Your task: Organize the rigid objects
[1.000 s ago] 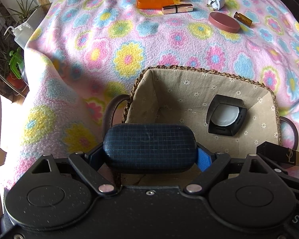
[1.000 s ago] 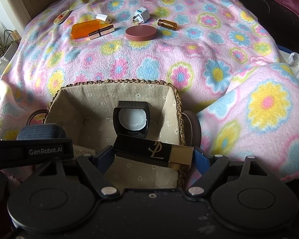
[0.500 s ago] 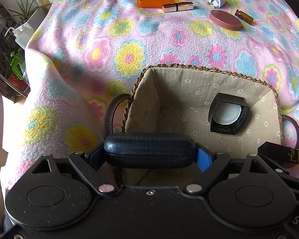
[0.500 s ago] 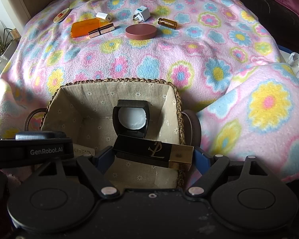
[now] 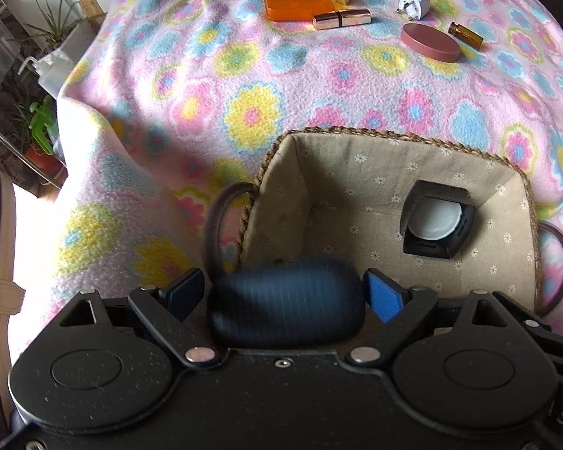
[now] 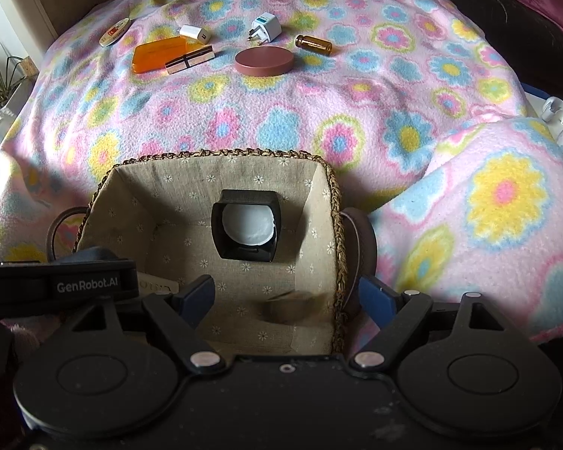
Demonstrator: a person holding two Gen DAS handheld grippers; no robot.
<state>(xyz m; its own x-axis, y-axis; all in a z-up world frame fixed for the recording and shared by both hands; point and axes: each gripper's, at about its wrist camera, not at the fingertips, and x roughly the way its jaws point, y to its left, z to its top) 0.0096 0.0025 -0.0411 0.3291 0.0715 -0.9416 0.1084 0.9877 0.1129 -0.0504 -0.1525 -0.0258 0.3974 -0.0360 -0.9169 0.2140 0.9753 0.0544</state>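
On flowered fleece blanket [image 6: 281, 120], both grippers, left [image 5: 287, 292] and right [image 6: 287, 296], hang spread over lined basket [image 6: 244, 157].

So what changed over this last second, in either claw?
Both claws opened. The right claw let go of the black-and-gold lipstick case, now a blur dropping into the basket. The left claw released the dark blue case, blurred mid-fall. The black compact and the blanket items stayed put.
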